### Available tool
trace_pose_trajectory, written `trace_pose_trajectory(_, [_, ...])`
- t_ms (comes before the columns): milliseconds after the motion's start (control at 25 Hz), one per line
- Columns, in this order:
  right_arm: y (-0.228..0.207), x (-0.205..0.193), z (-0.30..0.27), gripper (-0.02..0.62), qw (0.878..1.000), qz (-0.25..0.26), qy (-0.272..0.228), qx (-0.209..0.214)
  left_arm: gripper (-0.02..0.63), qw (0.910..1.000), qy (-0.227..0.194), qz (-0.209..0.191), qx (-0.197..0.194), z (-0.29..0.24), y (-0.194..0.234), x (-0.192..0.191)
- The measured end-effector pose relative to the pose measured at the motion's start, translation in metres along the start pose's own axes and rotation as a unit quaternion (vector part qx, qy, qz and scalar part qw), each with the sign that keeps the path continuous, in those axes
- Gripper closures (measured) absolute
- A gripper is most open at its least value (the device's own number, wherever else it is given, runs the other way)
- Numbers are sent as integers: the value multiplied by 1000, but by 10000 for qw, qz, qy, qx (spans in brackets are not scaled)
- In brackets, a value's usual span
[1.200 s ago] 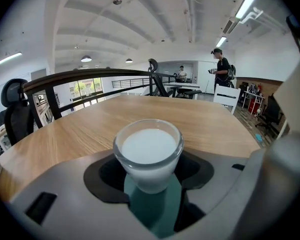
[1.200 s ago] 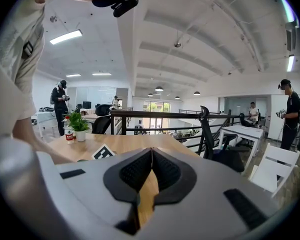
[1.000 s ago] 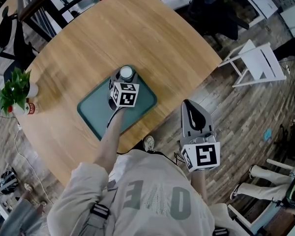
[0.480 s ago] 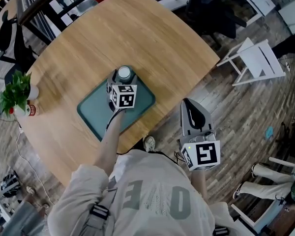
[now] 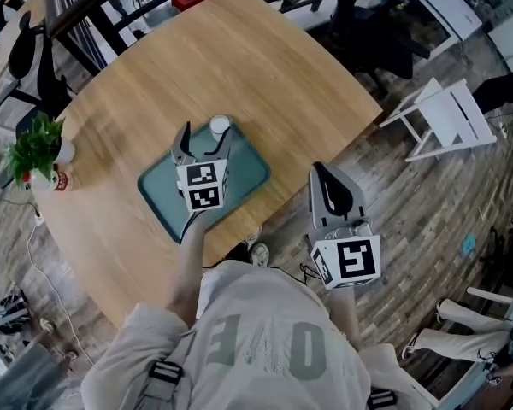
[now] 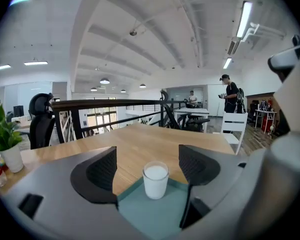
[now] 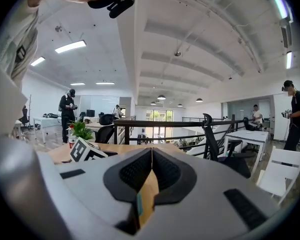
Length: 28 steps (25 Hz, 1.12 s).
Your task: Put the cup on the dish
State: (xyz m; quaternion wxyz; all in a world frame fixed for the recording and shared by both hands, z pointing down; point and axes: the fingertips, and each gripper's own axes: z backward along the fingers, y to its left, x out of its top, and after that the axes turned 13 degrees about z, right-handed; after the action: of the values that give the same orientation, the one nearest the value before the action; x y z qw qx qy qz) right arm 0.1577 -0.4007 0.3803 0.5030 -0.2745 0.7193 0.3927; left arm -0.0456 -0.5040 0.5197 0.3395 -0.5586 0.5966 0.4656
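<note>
- One small white cup (image 5: 220, 126) stands upright on the teal rectangular dish (image 5: 160, 196), close to its far corner; in the left gripper view the cup (image 6: 155, 179) rests squarely on the flat teal surface (image 6: 162, 218) and does not lean
- Both pads of the left gripper (image 5: 203, 143) are clear of the cup: its jaws are opening, spread wide to either side, with the cup in the gap between them and slightly ahead, touched by neither
- Nothing is held by the right gripper (image 5: 326, 180); its jaws are pressed together on empty air in its own view (image 7: 151, 159), and it hangs off the edge of the light wooden worktop (image 5: 265, 67), near the person's body
- Judged from this, the placing itself looks done, since the cup sits on the dish and bears its own weight
- What seems left is only to draw the left gripper back without clipping the cup, which looks light and easy to tip
</note>
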Motion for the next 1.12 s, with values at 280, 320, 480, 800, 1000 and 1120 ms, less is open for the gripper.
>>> trace_pose_trajectory(280, [4, 45, -8, 575, 9969, 251, -717, 182, 379, 9886, -1439, -299, -336, 82, -29, 119])
trace_pose_trajectory(320, [7, 51, -8, 575, 9960, 270, -827, 218, 445, 9852, -1641, -409, -277, 97, -32, 133])
trace_pose_trajectory(480, [19, 74, -7, 575, 9913, 237, -1256, 315, 595, 9706, -2317, -622, -178, 158, -48, 175])
trace_pose_trajectory(800, [38, 95, 6, 575, 9837, 60, -1727, 493, 597, 9634, -2594, -642, -236, 219, -73, 188])
trace_pose_trajectory(1000, [40, 96, 13, 575, 9844, 156, -1685, 481, 597, 9615, -2671, -481, -444, 225, -78, 182])
trace_pose_trajectory(1120, [38, 94, 17, 575, 9845, 215, -1678, 459, 597, 9600, -2714, -485, -491, 228, -81, 183])
